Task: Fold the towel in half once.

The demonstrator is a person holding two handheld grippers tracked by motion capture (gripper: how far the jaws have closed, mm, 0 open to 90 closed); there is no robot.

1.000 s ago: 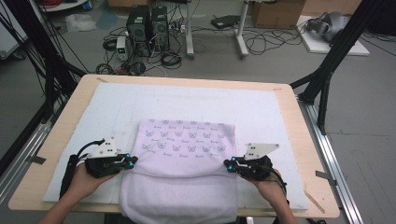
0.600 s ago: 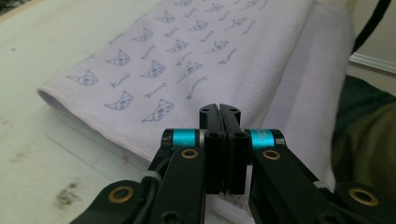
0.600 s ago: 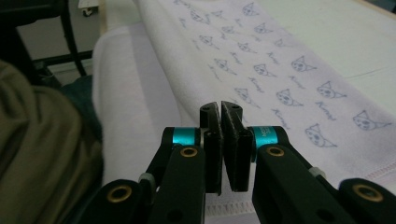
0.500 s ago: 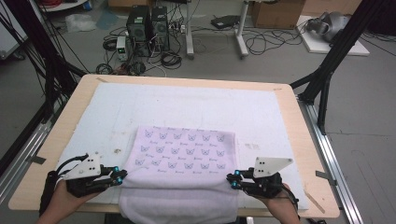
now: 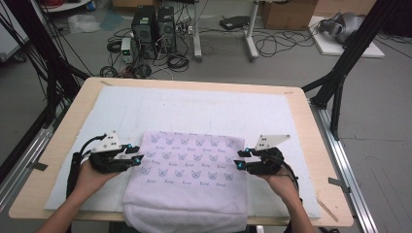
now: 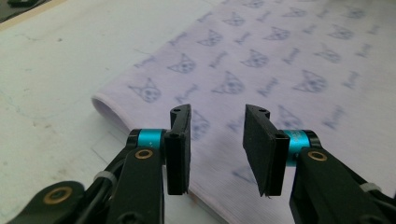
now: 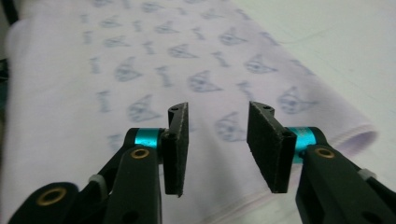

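Observation:
A pale lilac towel [image 5: 189, 179] printed with small cat faces lies folded on the white mat [image 5: 194, 107], its near end hanging over the table's front edge. My left gripper [image 5: 138, 158] sits at the towel's left edge and my right gripper [image 5: 241, 159] at its right edge, both pointing inward. In the left gripper view the left gripper [image 6: 217, 149] hovers over the towel's [image 6: 280, 60] folded edge. In the right gripper view the right gripper [image 7: 219, 149] hangs above the towel [image 7: 154, 70]. Both pairs of jaws have just been opening, with nothing pinched between the pads.
The wooden table [image 5: 58, 145] has bare mat beyond the towel and at both sides. Black frame posts [image 5: 340, 77] stand at the table's right and left. Computers and cables [image 5: 155, 29] lie on the floor beyond the far edge.
Both grippers first drew the towel slightly toward the front edge, then let go of its side edges. They now sit farther up along its sides with jaws apart.

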